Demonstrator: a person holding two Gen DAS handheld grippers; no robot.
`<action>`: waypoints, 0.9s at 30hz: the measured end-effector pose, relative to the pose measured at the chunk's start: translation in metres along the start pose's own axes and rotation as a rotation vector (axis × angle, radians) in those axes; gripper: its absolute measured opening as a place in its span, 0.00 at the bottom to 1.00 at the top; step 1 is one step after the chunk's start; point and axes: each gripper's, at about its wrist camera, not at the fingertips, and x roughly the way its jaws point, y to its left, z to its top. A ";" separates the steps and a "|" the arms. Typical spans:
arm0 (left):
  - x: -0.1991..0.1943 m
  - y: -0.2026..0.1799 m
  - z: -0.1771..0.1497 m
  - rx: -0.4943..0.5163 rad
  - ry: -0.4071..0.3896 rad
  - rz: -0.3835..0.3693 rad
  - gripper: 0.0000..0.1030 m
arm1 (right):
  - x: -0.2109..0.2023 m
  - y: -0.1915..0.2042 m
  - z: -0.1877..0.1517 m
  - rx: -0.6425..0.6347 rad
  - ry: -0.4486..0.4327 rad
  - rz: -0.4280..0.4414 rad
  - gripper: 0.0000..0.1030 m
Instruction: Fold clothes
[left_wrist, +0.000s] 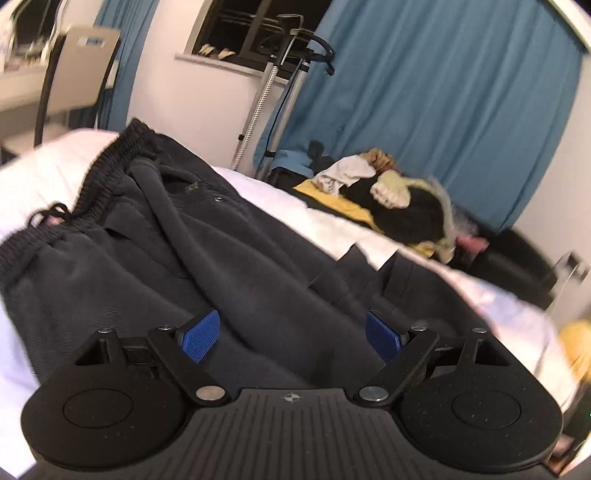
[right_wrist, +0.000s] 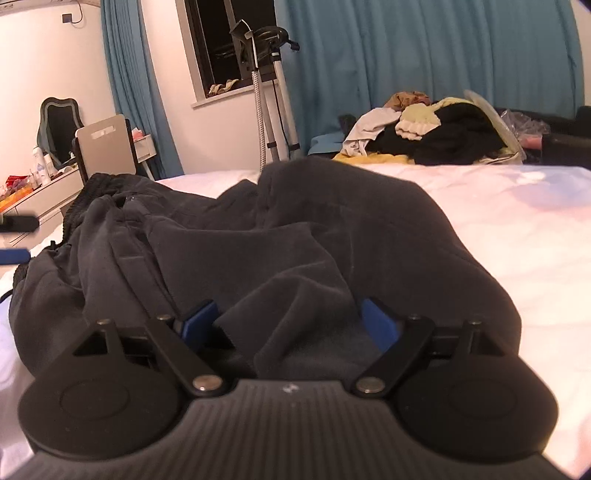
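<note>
Both claws are standing with jaws spread wide over a pair of dark grey sweatpants that is lying rumpled on a white bed. The left gripper is hovering just above the leg fabric, its blue pads apart and closing on nothing. The right gripper is sitting equally wide, with a raised ridge of cloth rising between its fingers; whether that ridge is touching the pads is hard to tell.

The elastic waistband and its drawstring are lying toward the far left edge of the bed, while the leg end is humping up in loose folds nearer the right claw. The garment is neither flat nor squared: creases are running diagonally and one layer is bunching over another.

Beyond the bed, a heap of mixed clothes is waiting in front of blue curtains, beside a garment steamer stand.

The likely risk is a claw closing on a single layer of the bunched cloth, so that lifting drags the top ply and leaves the one beneath behind, setting a crooked fold. Pinching the ridge off-centre could also twist the leg, and the slack fabric may be slipping from a shallow bite.
</note>
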 end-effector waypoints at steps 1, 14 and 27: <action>-0.001 0.001 -0.002 0.010 -0.001 0.018 0.86 | -0.005 0.002 0.002 0.007 -0.010 0.000 0.84; 0.016 0.052 0.007 -0.226 -0.012 0.004 0.86 | 0.027 0.066 0.034 -0.029 -0.083 0.086 0.83; 0.041 0.073 0.005 -0.259 0.089 -0.133 0.86 | 0.095 0.076 0.021 0.151 0.083 0.065 0.66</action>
